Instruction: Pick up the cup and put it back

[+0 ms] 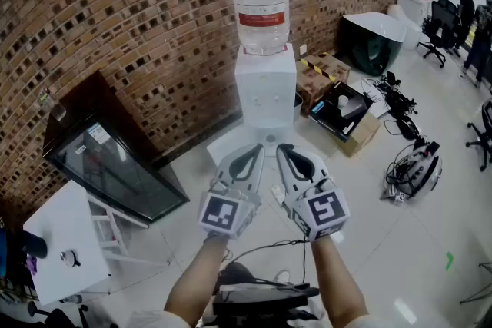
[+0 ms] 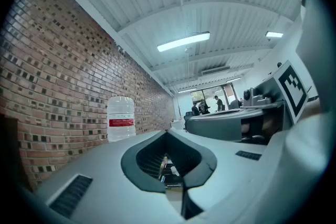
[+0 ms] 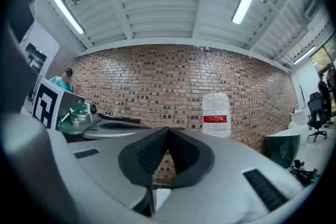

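Observation:
No cup shows in any view. A white water dispenser [image 1: 265, 88] with a clear bottle [image 1: 260, 8] on top stands against the brick wall. My two grippers are held side by side just in front of it, both pointing at it. The left gripper [image 1: 259, 149] has its jaws together with nothing between them, and so does the right gripper [image 1: 281, 149]. In the left gripper view the left gripper [image 2: 168, 132] shows its tips meeting, with the bottle [image 2: 121, 118] at the left. In the right gripper view the right gripper [image 3: 168, 130] is also closed, and the bottle [image 3: 216, 114] stands beyond it.
A dark glass-fronted cabinet [image 1: 115, 157] and a white table [image 1: 65, 242] stand at the left. Open cardboard boxes [image 1: 342, 111], a dark tub [image 1: 373, 38] and cables with gear [image 1: 411, 165] lie on the floor at the right. Office chairs [image 1: 442, 23] stand far right.

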Available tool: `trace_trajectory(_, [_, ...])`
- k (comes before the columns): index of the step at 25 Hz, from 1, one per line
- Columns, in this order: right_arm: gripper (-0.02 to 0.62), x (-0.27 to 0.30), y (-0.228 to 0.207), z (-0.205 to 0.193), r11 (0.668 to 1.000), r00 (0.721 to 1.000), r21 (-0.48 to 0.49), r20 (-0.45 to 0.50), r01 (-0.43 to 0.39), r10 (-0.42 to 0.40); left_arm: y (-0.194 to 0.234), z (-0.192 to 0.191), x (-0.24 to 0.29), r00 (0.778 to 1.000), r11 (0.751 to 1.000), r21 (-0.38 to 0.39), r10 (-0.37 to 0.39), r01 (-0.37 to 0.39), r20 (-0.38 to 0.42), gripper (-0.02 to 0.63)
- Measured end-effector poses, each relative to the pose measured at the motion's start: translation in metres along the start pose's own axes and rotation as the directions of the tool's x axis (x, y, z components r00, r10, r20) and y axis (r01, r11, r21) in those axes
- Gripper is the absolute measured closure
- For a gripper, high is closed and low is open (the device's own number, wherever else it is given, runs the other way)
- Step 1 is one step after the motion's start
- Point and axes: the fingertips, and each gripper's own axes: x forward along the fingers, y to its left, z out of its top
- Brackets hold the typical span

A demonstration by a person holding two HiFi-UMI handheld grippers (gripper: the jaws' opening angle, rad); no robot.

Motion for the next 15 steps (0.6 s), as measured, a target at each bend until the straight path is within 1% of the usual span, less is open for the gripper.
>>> trace_trajectory(4, [0.591, 0.000, -0.016, 0.000, 1.000, 1.000, 0.012, 0.008, -0.007, 0.007, -0.006, -0.005, 0.019, 1.000, 1.000, 0.003, 0.008, -0.008, 0.002, 0.601])
trace_trajectory(7, [0.591, 0.009, -0.029, -0.003, 1.000, 1.000, 0.014, 0.011, -0.006, 0.006, -0.001, -0.009, 0.033, 1.000, 1.000, 0.007, 0.010, -0.010, 0.009, 0.601])
trace_trajectory(11, [0.591, 0.036, -0.043, -0.013, 1.000, 1.000, 0.020, -0.009, 0.001, -0.001, 0.021, -0.023, 0.055, 1.000, 1.000, -0.006, 0.005, -0.005, 0.009, 0.601])
trace_trajectory(15, [0.591, 0.082, -0.060, -0.026, 1.000, 1.000, 0.006, -0.007, 0.017, -0.017, 0.059, -0.044, 0.083, 1.000, 1.000, -0.027, -0.006, 0.006, 0.009, 0.601])
